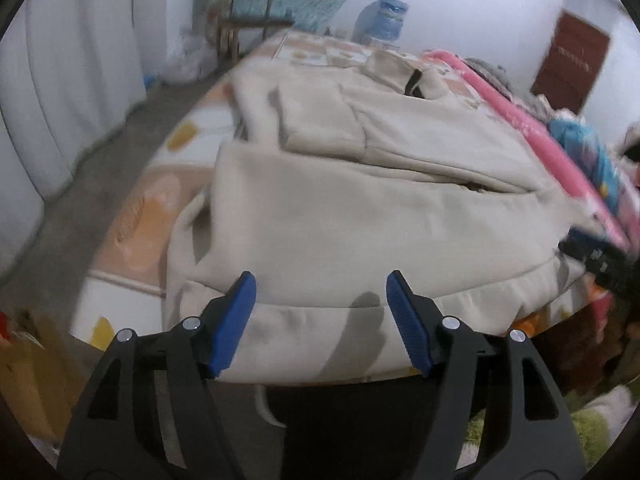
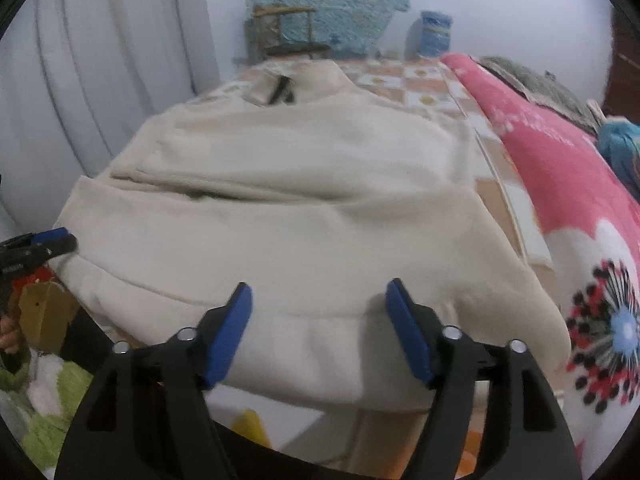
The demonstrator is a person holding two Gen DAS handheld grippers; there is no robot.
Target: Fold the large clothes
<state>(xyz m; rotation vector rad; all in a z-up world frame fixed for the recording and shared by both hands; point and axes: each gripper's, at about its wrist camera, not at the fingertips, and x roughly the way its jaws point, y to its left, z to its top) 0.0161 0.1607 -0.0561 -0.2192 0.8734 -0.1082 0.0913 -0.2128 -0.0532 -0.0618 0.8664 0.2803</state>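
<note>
The left tongs [image 1: 321,312] are wide open and hold nothing. The right tongs [image 2: 319,320] are wide open too, with nothing in them. One big cream hoodie [image 1: 360,216] lies on the bed [image 1: 132,216], and its bottom edge hangs over the near side. If the tongs pinch only the top layer, the fold could come out crooked, or the hoodie could slide off. I count two tongs, one hoodie and one pink blanket [image 2: 560,184].
</note>
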